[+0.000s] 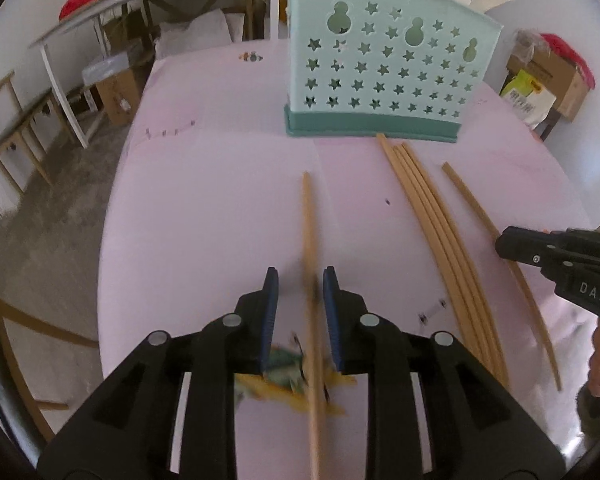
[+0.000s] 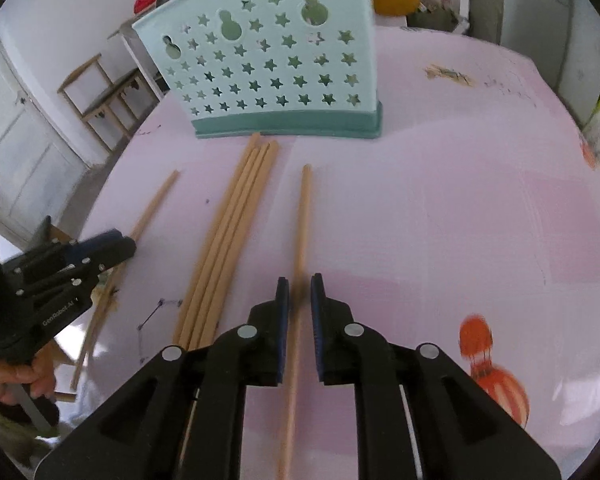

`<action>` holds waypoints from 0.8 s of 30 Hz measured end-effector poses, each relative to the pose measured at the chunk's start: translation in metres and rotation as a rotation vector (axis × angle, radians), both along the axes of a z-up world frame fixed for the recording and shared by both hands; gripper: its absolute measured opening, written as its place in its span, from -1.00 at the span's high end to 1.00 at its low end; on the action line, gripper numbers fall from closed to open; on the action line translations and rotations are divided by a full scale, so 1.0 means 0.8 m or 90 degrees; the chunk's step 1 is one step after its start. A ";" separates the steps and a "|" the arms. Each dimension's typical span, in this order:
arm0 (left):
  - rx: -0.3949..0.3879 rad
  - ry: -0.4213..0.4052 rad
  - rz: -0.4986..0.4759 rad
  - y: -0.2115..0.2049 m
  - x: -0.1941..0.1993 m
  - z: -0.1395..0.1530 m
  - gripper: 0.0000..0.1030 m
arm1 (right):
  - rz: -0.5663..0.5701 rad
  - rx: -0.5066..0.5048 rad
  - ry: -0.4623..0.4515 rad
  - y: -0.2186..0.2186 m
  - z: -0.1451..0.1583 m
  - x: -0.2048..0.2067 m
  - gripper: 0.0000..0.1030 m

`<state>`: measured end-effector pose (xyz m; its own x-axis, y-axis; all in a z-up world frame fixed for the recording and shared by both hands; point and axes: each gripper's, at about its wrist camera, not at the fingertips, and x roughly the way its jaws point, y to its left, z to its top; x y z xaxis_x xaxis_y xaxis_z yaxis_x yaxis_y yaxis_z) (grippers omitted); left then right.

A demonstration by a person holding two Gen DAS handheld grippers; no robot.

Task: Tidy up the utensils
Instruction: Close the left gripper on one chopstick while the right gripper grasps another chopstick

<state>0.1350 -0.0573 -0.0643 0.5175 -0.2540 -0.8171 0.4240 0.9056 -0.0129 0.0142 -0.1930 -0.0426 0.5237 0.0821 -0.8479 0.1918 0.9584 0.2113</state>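
Left gripper [image 1: 300,280]: jaws apart, set either side of a single chopstick [image 1: 309,224] that lies flat on the pink worktop [image 1: 204,216]; no contact visible, nothing clamped. That stick's long axis runs straight ahead along the gripper's fingers, its far tip pointing toward the holder. Right gripper [image 2: 300,286]: jaws likewise apart, narrower gap, straddling a second lone chopstick [image 2: 302,216] whose long axis also lines up with the fingers; whether the pads touch it cannot be told through the blur. Bundle of four chopsticks [image 2: 236,216]: lying together between the two grippers, parallel, far ends almost touching the holder's base. Holder [image 1: 384,76]: pale green with a darker green foot, star-shaped holes and three larger keyhole cut-outs, standing upright at the far side of the worktop, directly beyond all the sticks. Printed motifs on the worktop cloth: an orange balloon near the right gripper, a yellow-green figure under the left. Judgement: each hand is nearer its own stick, and each stick already sits lengthwise in the gap, so closing should pinch across the thin width; the holder lies ahead, so a lifted stick would need tipping upright before it goes in.
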 end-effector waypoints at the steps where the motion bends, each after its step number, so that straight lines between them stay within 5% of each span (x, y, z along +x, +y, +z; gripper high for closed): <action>1: 0.009 -0.007 0.000 -0.004 0.003 0.000 0.59 | 0.000 -0.012 -0.001 0.002 0.000 0.005 0.77; 6: 0.026 -0.024 0.003 -0.015 0.023 0.001 0.63 | -0.003 -0.024 -0.004 0.001 -0.001 0.023 0.77; 11: 0.031 -0.028 0.000 -0.021 0.028 0.001 0.89 | -0.004 -0.041 -0.004 0.003 0.000 0.035 0.84; 24: 0.047 -0.039 0.002 -0.030 0.023 0.002 0.89 | -0.007 -0.031 -0.002 0.002 0.000 0.038 0.84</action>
